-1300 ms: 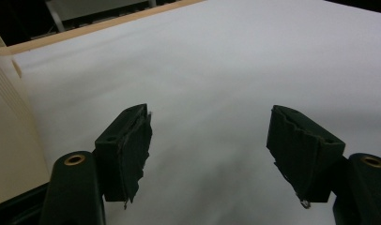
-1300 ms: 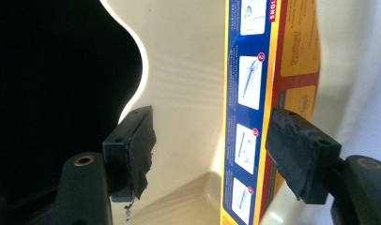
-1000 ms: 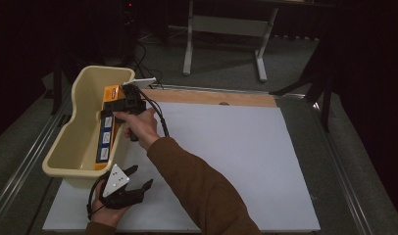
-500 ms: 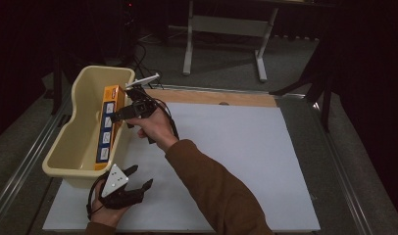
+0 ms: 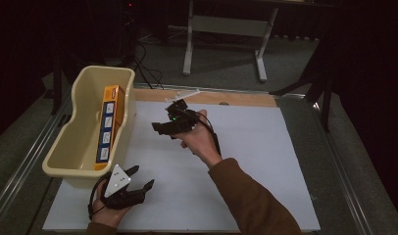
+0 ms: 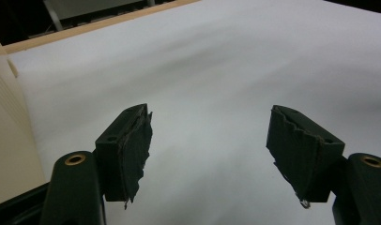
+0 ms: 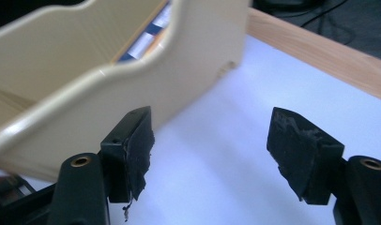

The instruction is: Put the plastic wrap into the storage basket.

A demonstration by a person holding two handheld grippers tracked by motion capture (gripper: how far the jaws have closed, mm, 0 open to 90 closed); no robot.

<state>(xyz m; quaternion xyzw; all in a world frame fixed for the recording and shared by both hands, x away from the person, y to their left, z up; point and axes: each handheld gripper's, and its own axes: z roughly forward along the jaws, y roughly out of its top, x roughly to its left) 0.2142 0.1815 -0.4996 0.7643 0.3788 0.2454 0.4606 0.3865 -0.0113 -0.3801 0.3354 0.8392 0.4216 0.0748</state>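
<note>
Since the orange box [image 5: 109, 125] already sits in the yellow tub [image 5: 72, 161], the empty, open right gripper [image 5: 160, 128] should pull back gently, clear of the tub wall.

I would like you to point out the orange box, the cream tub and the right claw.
orange box [image 5: 110, 122]: high view, on its printed long face.
cream tub [image 5: 73, 143]: high view, on its bare inner floor.
right claw [image 5: 158, 128]: high view, midway between its fingertips, above the white sheet.
</note>
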